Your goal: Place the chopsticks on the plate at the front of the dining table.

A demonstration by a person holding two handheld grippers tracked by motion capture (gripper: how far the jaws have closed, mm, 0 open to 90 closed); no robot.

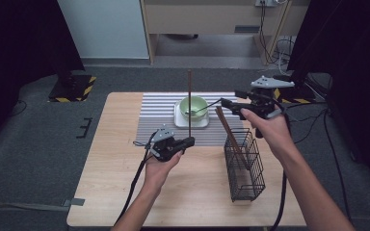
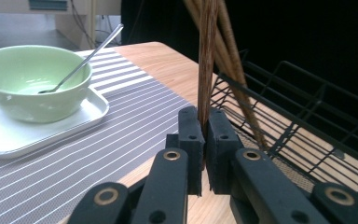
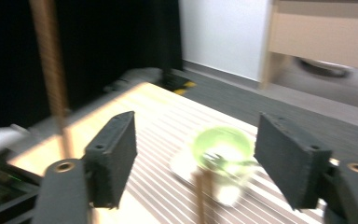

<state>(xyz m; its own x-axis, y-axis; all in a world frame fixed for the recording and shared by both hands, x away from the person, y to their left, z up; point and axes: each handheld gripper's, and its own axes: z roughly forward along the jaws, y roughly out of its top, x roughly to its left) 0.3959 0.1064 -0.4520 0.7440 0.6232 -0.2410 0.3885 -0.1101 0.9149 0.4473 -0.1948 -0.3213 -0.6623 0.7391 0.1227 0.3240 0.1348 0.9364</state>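
Note:
My left gripper is shut on a brown chopstick and holds it upright in front of the bowl; in the left gripper view the pads clamp the stick near its lower end. My right gripper hangs open above the black wire basket, where other chopsticks lean out to the upper left. In the blurred right gripper view its wide-apart jaws frame the tip of a stick, with neither pad touching it. The held chopstick stands at the left there.
A pale green bowl with a metal spoon in it sits on a white square plate, on a grey striped mat at the table's far middle. The basket lies just right of my left gripper.

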